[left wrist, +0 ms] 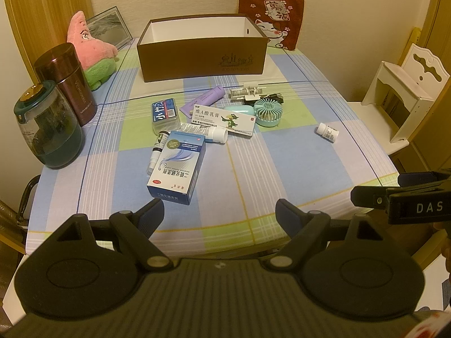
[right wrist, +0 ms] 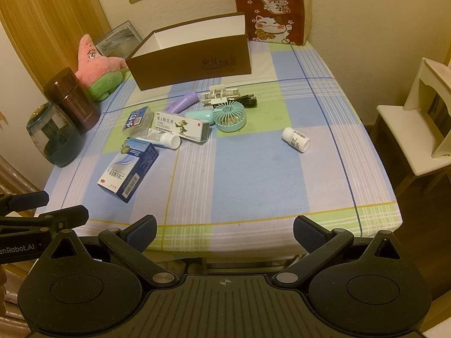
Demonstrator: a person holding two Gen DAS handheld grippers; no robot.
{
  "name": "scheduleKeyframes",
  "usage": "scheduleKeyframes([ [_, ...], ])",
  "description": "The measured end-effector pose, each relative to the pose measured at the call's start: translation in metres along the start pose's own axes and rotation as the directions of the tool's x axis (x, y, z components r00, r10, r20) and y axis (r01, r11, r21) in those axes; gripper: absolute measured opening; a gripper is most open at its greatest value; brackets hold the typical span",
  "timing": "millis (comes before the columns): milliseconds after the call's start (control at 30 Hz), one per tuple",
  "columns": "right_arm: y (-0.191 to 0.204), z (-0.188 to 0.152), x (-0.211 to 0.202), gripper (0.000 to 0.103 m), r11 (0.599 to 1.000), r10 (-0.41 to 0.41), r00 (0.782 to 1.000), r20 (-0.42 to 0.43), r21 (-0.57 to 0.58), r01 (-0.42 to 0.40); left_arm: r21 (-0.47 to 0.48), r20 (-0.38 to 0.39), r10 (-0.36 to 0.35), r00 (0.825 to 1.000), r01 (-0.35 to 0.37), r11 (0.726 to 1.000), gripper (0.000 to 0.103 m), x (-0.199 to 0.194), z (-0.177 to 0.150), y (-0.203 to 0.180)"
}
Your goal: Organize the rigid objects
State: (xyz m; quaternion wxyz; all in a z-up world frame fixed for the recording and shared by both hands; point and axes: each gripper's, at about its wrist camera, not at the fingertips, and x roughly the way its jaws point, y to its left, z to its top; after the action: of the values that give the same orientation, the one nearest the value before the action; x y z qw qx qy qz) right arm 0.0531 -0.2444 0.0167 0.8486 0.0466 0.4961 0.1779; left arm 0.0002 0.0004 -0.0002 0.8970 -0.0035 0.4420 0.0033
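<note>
A brown open box (left wrist: 201, 56) (right wrist: 191, 64) with a white inside stands at the back of the table. In front of it lies a heap: a blue-white medicine carton (left wrist: 176, 167) (right wrist: 128, 167), a long white ointment carton (left wrist: 224, 119) (right wrist: 181, 126), a teal mini fan (left wrist: 267, 111) (right wrist: 229, 117), a purple tube (left wrist: 208, 98) (right wrist: 183, 102), a clear case with blue label (left wrist: 165, 115) (right wrist: 136, 121). A small white pill bottle (left wrist: 327, 132) (right wrist: 296, 139) lies apart, right. My left gripper (left wrist: 220, 211) and right gripper (right wrist: 225, 229) hover open over the near table edge, holding nothing.
A dark thermos (left wrist: 67, 84) (right wrist: 72, 100), a teal-lidded jar (left wrist: 46, 125) (right wrist: 55, 138) and a pink plush star (left wrist: 90, 48) (right wrist: 98, 67) line the left side. A cat cushion (left wrist: 270, 17) (right wrist: 273, 14) leans at the back. A white chair (left wrist: 400, 95) (right wrist: 417, 129) stands right.
</note>
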Motion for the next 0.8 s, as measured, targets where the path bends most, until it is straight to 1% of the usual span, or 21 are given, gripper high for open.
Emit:
scheduleKeyframes([
  [467, -0.0001, 0.0008, 0.0015, 0.103, 1.0, 0.001, 1.0, -0.001, 0.001, -0.001, 0.0, -0.001, -0.001, 1.0, 0.001, 1.0, 0.085, 0.0, 0.0, 0.0],
  [800, 0.0011, 0.0006, 0.0044, 0.103, 1.0, 0.023, 1.0, 0.001, 0.003, -0.023, -0.002, -0.007, -0.001, 1.0, 0.001, 1.0, 0.085, 0.0026, 0.0012, -0.0034],
])
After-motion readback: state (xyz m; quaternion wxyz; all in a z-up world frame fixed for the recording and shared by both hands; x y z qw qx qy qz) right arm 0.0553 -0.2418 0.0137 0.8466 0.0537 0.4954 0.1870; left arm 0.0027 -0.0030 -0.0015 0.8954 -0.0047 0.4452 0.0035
